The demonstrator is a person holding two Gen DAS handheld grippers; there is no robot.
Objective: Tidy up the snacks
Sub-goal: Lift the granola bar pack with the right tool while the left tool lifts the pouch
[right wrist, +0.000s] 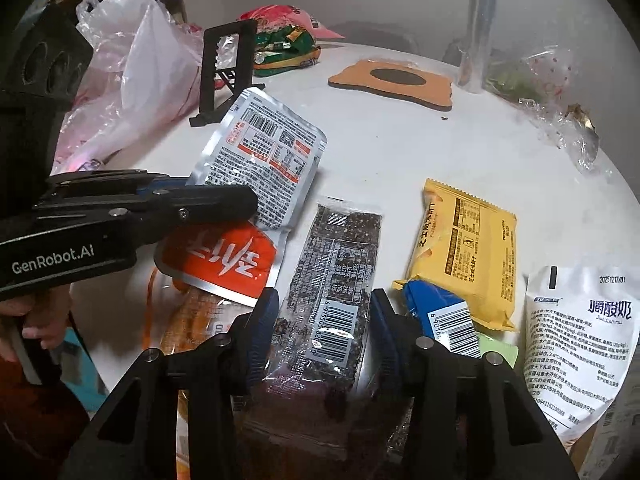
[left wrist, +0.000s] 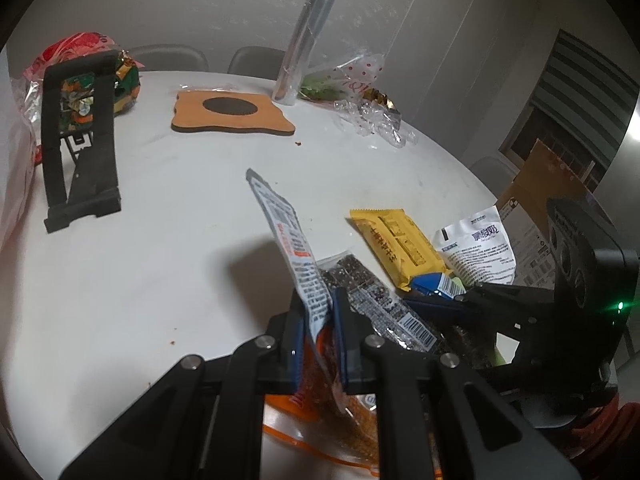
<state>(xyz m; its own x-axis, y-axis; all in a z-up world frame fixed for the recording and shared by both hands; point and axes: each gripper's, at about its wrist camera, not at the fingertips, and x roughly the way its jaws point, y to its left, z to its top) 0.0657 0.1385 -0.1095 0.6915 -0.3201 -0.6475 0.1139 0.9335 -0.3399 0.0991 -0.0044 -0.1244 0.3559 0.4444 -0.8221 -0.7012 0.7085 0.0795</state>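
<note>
- Left hand-held gripper (left wrist: 318,320) was clenched on the silver-and-orange foil pouch (right wrist: 264,160), holding it tilted up off the tabletop (left wrist: 160,240).
- Right hand-held gripper (right wrist: 322,332) straddled the dark sesame bar pack (right wrist: 334,280), which lay flat; pads looked not yet pressing, so released.
- Judgement: the pouch is light, floppy and slick, so grip its sealed edge. The bar is stiffer but brittle, so pinch across its width.

Home dining room: round white table (left wrist: 160,280), chairs (left wrist: 256,60), shopping bag (right wrist: 140,60).
</note>
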